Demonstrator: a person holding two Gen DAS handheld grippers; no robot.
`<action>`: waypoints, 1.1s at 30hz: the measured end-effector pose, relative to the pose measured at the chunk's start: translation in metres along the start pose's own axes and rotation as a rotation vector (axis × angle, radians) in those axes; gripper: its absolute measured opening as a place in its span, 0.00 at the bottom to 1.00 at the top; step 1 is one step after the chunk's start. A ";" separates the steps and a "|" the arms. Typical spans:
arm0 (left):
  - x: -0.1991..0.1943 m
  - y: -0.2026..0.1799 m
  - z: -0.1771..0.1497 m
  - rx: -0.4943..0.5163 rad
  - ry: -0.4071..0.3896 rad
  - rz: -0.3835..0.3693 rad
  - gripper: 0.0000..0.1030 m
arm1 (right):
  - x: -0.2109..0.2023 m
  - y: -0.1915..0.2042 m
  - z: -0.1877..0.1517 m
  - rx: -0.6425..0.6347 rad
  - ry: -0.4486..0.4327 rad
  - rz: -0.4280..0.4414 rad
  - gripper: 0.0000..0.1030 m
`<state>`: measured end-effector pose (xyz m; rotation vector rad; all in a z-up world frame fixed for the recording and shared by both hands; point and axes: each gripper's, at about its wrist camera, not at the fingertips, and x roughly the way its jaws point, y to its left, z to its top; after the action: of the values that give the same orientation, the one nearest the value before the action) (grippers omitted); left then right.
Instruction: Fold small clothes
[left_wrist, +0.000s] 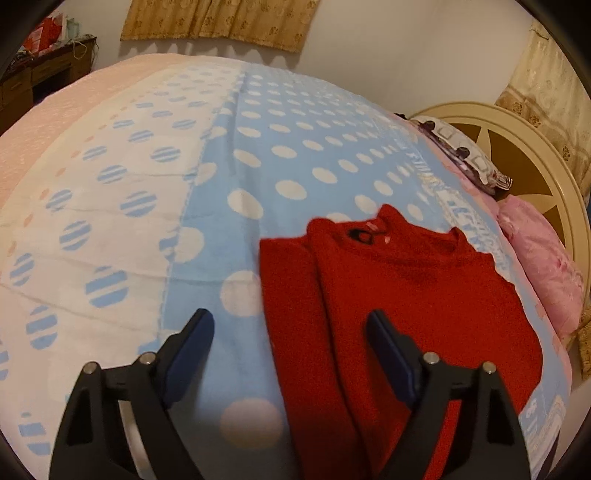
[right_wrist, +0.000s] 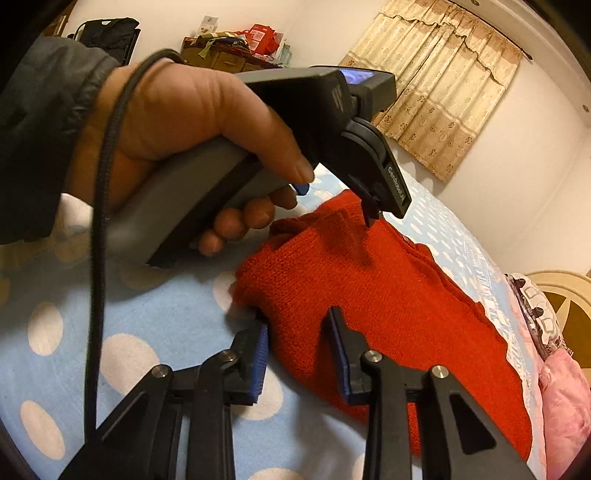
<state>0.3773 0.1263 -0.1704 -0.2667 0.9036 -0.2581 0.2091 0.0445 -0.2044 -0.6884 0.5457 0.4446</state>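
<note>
A red knitted sweater (left_wrist: 406, 295) lies on the blue polka-dot bedspread (left_wrist: 280, 155), partly folded lengthwise, collar toward the far side. My left gripper (left_wrist: 291, 332) is open and empty, hovering over the sweater's left edge near the hem. In the right wrist view the sweater (right_wrist: 388, 306) lies ahead. My right gripper (right_wrist: 299, 339) is open, its jaws astride the sweater's near hem edge, not closed on it. The left gripper's body (right_wrist: 332, 122) shows there in a hand, its fingers hidden, tip close over the sweater's far hem corner.
A cream headboard (left_wrist: 517, 147) and pink pillows (left_wrist: 546, 258) lie at the right. A patterned pillow (left_wrist: 461, 151) sits near the headboard. A wooden dresser (left_wrist: 40, 77) stands at the far left. Curtains (right_wrist: 443, 85) hang on the wall.
</note>
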 end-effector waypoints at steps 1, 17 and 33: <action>0.001 0.001 0.001 -0.005 0.000 -0.003 0.84 | 0.000 0.000 0.000 -0.001 0.000 -0.002 0.30; -0.005 0.012 0.016 -0.072 0.000 -0.110 0.13 | -0.014 -0.031 0.000 0.110 -0.021 0.067 0.13; -0.029 -0.041 0.041 -0.028 -0.069 -0.186 0.11 | -0.048 -0.093 -0.021 0.264 -0.087 0.036 0.08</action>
<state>0.3881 0.1020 -0.1114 -0.3844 0.8152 -0.4056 0.2164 -0.0439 -0.1456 -0.4051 0.5239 0.4254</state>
